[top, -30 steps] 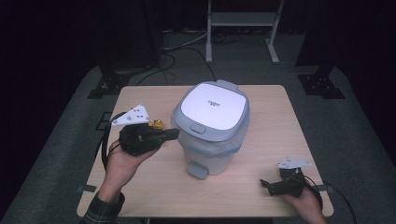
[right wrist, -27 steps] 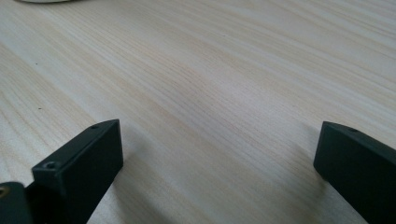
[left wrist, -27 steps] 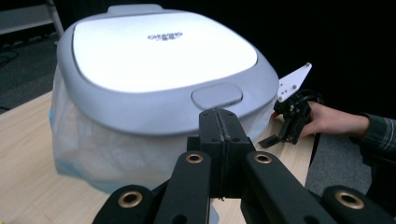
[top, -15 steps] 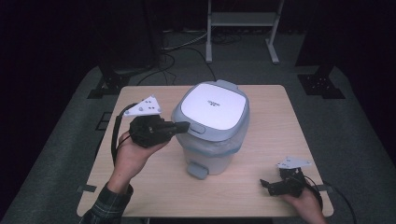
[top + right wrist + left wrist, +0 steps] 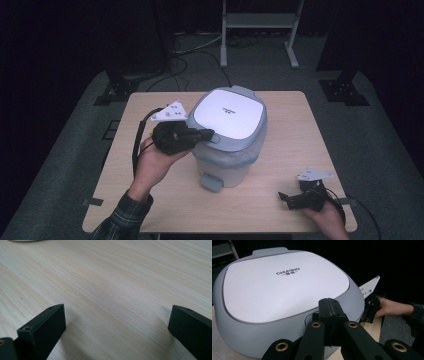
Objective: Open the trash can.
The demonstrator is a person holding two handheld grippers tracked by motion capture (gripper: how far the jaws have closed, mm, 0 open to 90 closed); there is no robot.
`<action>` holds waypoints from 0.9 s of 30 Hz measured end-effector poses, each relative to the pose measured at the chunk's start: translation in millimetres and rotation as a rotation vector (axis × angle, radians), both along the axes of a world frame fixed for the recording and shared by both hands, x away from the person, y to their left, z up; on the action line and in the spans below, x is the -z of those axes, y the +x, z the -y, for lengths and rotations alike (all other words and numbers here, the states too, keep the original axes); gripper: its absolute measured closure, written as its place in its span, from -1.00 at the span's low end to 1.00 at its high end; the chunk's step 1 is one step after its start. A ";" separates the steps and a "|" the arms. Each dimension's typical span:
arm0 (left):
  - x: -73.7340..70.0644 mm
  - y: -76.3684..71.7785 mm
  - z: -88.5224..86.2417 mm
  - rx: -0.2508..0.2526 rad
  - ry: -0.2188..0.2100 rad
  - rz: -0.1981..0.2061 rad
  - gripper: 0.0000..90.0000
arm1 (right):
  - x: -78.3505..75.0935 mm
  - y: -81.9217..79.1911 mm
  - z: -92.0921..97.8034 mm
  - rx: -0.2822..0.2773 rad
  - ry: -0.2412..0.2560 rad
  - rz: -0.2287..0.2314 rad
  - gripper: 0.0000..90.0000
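A grey pedal bin (image 5: 227, 145) with a white lid (image 5: 229, 116) stands in the middle of the wooden table (image 5: 285, 125); a plastic liner shows under its rim. My left gripper (image 5: 209, 134) is shut, and its tips touch the lid's front-left edge. In the left gripper view the closed jaws meet at the lid's release tab (image 5: 310, 318) below the white lid (image 5: 284, 287). My right gripper (image 5: 283, 196) rests open near the table's front right corner. Bare wood (image 5: 112, 290) lies between its jaws in the right gripper view.
The bin's foot pedal (image 5: 210, 182) faces the front edge. A metal stand (image 5: 260, 20) and cables lie on the dark floor behind the table. The other hand and its gripper (image 5: 372, 307) appear past the bin in the left gripper view.
My left gripper has moved right and up from the table's left side to the bin's lid edge. The right gripper has stayed put.
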State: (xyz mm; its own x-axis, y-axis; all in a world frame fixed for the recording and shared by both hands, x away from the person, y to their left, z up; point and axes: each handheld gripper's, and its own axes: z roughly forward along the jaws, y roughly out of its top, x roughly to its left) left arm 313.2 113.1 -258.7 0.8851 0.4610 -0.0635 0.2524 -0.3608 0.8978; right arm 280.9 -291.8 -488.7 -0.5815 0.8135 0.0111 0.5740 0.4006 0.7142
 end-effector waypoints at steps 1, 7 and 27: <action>0.5 0.2 0.5 0.003 -0.005 -0.001 1.00 | 0.0 0.0 0.0 0.000 0.000 0.000 -1.00; 0.1 -0.8 3.3 0.003 0.009 0.011 1.00 | 0.0 0.0 0.0 0.000 0.000 0.000 -0.99; 3.8 -3.2 1.3 0.028 0.000 -0.002 0.96 | 0.1 0.0 0.0 0.000 0.000 0.000 -1.00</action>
